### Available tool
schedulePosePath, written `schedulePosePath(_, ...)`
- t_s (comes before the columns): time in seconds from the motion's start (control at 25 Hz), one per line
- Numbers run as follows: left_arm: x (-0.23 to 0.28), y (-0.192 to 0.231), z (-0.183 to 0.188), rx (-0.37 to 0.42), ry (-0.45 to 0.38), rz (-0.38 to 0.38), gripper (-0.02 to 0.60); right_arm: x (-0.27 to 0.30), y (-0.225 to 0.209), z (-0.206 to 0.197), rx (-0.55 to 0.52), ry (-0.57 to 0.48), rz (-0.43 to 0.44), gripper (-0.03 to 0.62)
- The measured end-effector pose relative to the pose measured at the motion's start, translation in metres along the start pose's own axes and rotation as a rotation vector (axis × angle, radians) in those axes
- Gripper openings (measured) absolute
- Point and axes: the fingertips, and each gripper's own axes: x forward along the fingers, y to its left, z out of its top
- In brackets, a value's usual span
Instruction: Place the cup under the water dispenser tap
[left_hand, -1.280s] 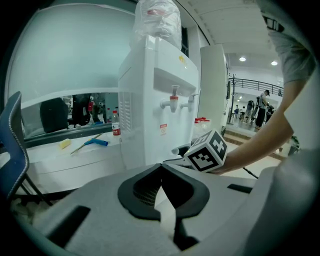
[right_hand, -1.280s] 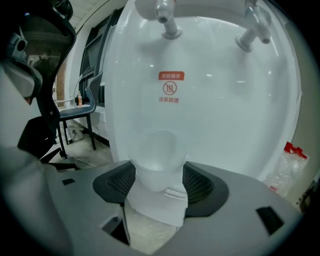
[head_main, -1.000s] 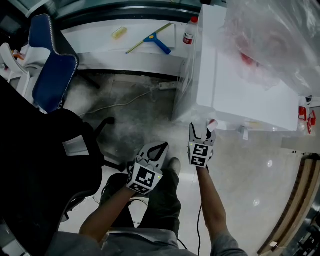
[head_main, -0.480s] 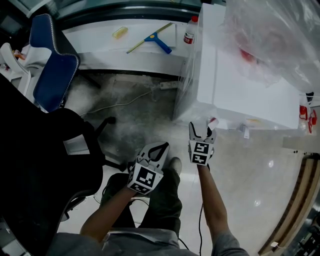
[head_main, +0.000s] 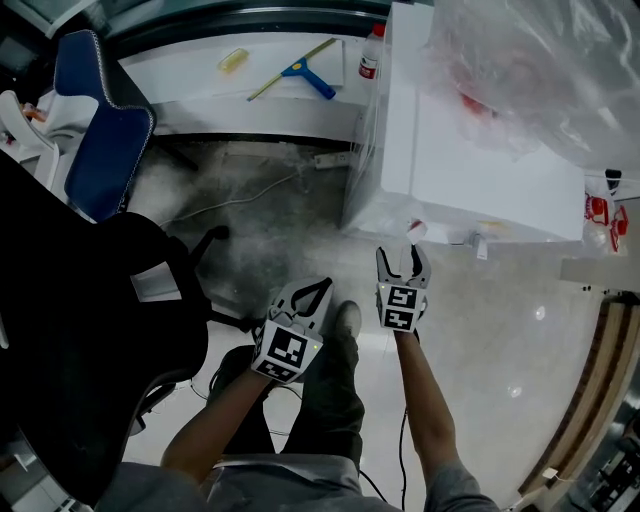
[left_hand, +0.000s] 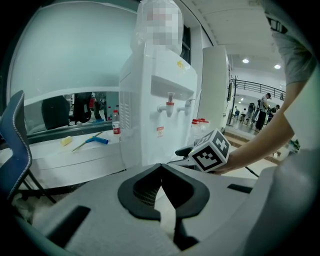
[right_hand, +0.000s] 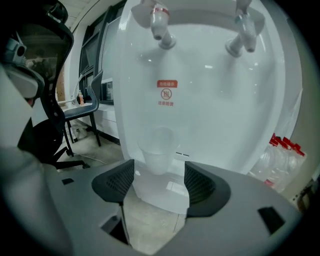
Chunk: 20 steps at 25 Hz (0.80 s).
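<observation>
A clear plastic cup (right_hand: 157, 152) stands upright on the ledge of the white water dispenser (right_hand: 215, 100), below the red tap (right_hand: 161, 24); a blue tap (right_hand: 241, 39) is to its right. My right gripper (right_hand: 159, 184) is open just short of the cup. Its jaws have just been opening, and nothing is between the pads. In the head view the right gripper (head_main: 402, 262) points at the dispenser (head_main: 480, 165) front. My left gripper (head_main: 312, 292) hangs lower and to the left, shut and empty (left_hand: 160, 167).
A blue chair (head_main: 100, 130) and a black office chair (head_main: 80, 330) stand on the left. On the white ledge (head_main: 200, 95) behind lie a blue squeegee (head_main: 297, 70) and a bottle (head_main: 370, 55). A cable (head_main: 240, 200) crosses the floor. Red-capped bottles (right_hand: 280, 150) stand right of the dispenser.
The right gripper has drawn back a little from the dispenser front, leaving the cup on the ledge. The left gripper has stayed where it was.
</observation>
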Motion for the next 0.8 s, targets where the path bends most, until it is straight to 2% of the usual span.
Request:
schedulePosePath(0.12, -0.014, -0.008, 0.019, 0.002, -0.008, -0.013, 0.009, -0.024, -0.002, 0.006, 0.009, 0.018, -0.005, 0.296)
schedulePosePath(0.28, -0.031, -0.017, 0.028, -0.015, 0.023, -0.012, 0.009, -0.047, -0.003, 0.018, 0.021, 0.019, -0.015, 0.295)
schedulePosePath(0.64, -0.057, -0.021, 0.072, -0.030, -0.006, -0.013, 0.009, -0.092, 0.012, 0.057, 0.016, -0.001, 0.016, 0.287)
schedulePosePath(0.8, -0.076, -0.023, 0.090, -0.049, -0.010, -0.001, 0.009, -0.129, 0.023, 0.082, 0.027, -0.037, 0.026, 0.230)
